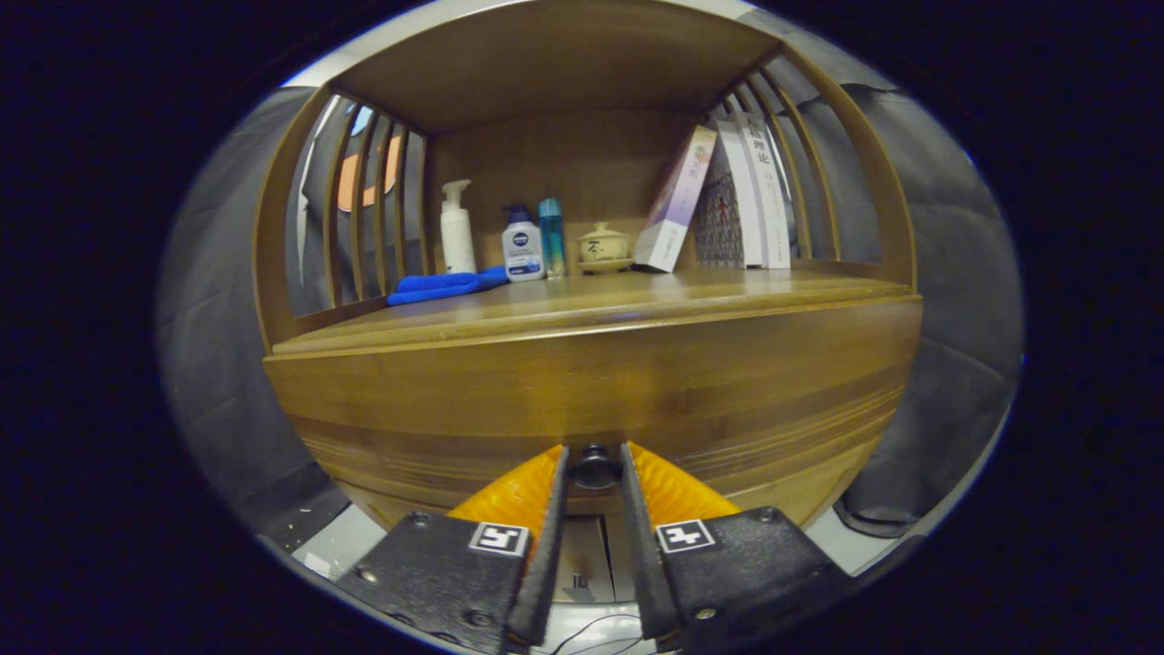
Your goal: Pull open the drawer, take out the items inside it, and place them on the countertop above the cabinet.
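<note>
The wooden cabinet's drawer front (pixel 591 400) spans the space just ahead of me, below the countertop (pixel 582 305). Its small dark round knob (pixel 596 466) sits between my two fingertips. My gripper (pixel 596 468) is shut on the knob, one finger pressing each side. The drawer front looks flush with the cabinet, and its inside is hidden.
On the countertop, under a wooden roof, are a folded blue cloth (pixel 441 286), a white pump bottle (pixel 456 229), a white and blue bottle (pixel 523 246), a teal tube (pixel 551 236), a lidded ceramic cup (pixel 604 247) and leaning books (pixel 727 200). Slatted wooden sides (pixel 364 209) close both ends.
</note>
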### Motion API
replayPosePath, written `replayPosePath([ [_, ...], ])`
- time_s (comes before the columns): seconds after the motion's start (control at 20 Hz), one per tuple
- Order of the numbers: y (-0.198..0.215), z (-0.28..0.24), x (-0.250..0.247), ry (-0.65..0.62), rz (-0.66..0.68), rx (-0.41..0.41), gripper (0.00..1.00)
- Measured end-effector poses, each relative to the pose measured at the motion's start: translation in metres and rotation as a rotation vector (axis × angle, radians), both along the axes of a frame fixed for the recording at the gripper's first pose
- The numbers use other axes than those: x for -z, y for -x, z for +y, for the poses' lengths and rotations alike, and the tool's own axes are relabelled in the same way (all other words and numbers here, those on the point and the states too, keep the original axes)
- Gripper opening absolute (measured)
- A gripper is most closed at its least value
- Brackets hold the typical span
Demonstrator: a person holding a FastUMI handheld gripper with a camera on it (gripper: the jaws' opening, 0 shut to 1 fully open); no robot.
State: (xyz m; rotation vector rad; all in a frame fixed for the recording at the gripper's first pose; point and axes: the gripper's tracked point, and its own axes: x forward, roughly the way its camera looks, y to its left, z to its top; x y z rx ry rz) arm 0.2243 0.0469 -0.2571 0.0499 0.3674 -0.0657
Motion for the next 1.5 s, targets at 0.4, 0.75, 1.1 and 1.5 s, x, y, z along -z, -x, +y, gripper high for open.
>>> replayPosePath([
  [0.4, 0.003, -0.002, 0.000, 0.020, 0.022, -0.020, 0.25],
  [0.75, 0.038, -0.001, -0.004, 0.015, 0.049, -0.045, 0.25],
  [1.1, 0.088, -0.001, -0.008, 0.010, 0.081, -0.066, 0.25],
  [1.5, 0.140, -0.002, -0.010, 0.010, 0.098, -0.097, 0.24],
])
